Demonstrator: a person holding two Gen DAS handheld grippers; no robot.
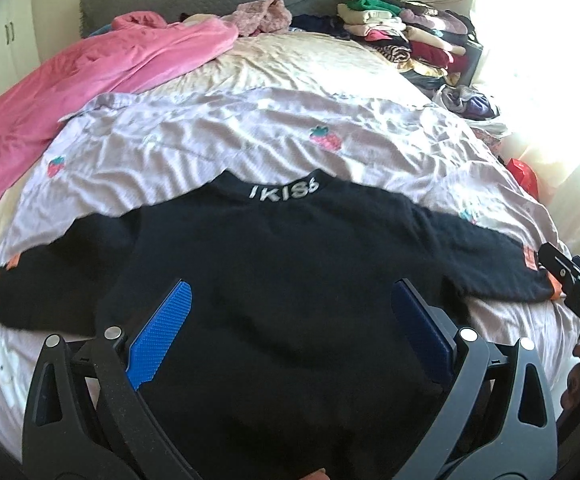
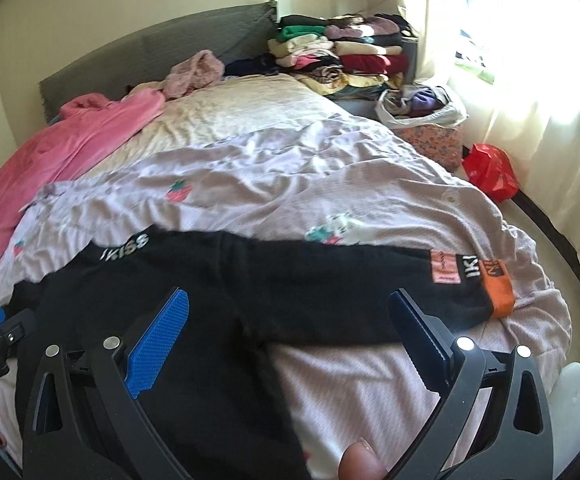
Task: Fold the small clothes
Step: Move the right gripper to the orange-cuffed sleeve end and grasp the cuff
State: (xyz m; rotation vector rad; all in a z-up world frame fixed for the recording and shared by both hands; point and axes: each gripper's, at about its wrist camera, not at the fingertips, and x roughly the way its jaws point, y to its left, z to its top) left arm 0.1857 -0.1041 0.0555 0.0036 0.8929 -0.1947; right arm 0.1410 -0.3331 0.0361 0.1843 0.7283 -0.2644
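A small black sweater [image 1: 274, 264] with grey lettering on its collar and orange cuffs lies spread flat on the bed, sleeves out to both sides. My left gripper [image 1: 290, 300] hovers open over the sweater's body, blue pads wide apart, nothing between them. In the right wrist view the same sweater [image 2: 226, 300] shows its right sleeve with an orange cuff [image 2: 500, 292]. My right gripper [image 2: 290, 304] is open above the sleeve and the armpit area. The right gripper's black frame shows at the edge [image 1: 570, 276] of the left wrist view.
A lilac strawberry-print quilt [image 1: 250, 136] covers the bed under the sweater. A pink blanket [image 1: 70, 92] lies at the left. Stacks of folded clothes [image 1: 402, 28] sit at the bed's far right corner. A red bag [image 2: 490, 172] lies on the floor by the curtain.
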